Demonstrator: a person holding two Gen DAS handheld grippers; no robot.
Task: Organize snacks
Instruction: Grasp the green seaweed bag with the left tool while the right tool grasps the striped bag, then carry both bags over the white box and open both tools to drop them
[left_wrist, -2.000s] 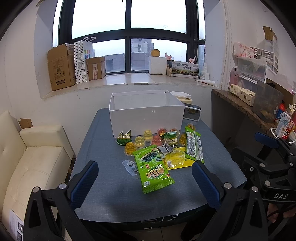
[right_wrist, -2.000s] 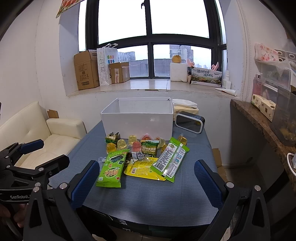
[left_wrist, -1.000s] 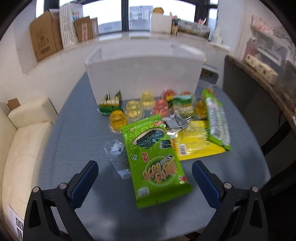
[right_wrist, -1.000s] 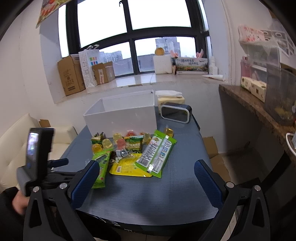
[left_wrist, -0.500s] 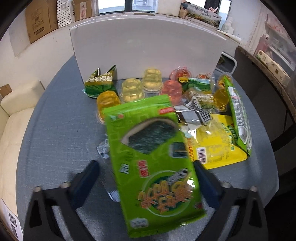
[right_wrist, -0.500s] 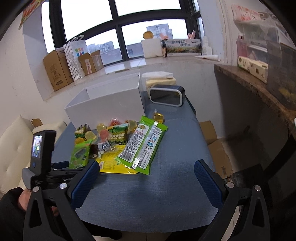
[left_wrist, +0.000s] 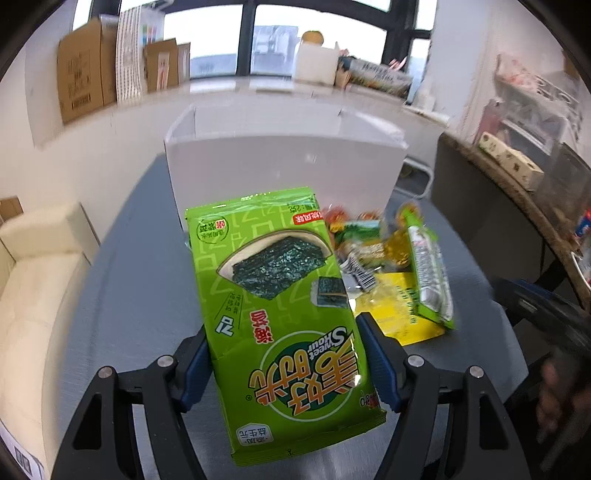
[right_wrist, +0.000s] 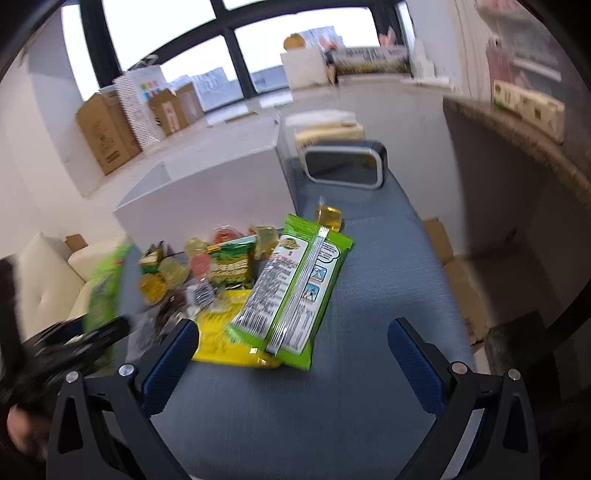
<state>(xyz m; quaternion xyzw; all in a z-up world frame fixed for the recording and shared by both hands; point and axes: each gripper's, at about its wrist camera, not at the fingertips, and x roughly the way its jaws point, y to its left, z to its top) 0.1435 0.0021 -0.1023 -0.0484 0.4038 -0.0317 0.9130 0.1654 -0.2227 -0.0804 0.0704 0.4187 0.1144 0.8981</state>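
Observation:
My left gripper is shut on a green seaweed snack bag and holds it above the table, in front of the white box. The bag shows blurred at the left of the right wrist view. My right gripper is open and empty, low over the table before a long green snack pack that lies on a yellow packet. Several jelly cups and small packets lie by the white box.
A black clock stands right of the box on the blue-grey table. A cream sofa is to the left. A stone counter with containers runs along the right. Cardboard boxes sit on the windowsill.
My left gripper has closed on the green seaweed bag and lifted it off the table. My right gripper has moved down and closer to the long green pack.

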